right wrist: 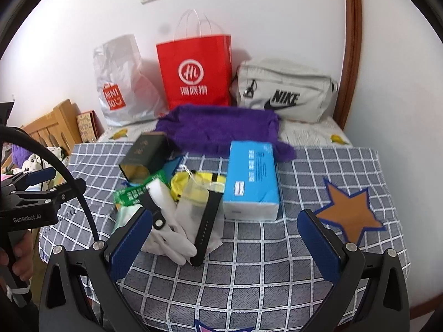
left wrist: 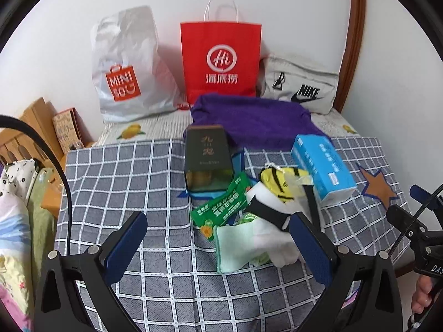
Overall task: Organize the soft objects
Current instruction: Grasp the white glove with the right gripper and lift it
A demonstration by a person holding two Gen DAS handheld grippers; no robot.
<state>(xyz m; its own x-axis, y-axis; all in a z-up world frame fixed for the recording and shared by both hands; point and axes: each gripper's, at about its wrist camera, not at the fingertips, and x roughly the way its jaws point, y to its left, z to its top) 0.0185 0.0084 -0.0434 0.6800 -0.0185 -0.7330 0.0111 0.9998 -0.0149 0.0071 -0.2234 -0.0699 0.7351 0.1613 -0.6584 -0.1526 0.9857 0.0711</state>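
Note:
A pile lies on the checked cloth: a purple towel, a pale green cloth, a white glove, a yellow and black pouch, a green snack packet, a dark tin, a blue tissue box and a black strap. My left gripper is open, low over the green cloth. My right gripper is open, just in front of the glove and strap.
Against the wall stand a silver Miniso bag, a red paper bag and a grey Nike bag. A wooden headboard and bedding are at the left. An orange star patch lies right.

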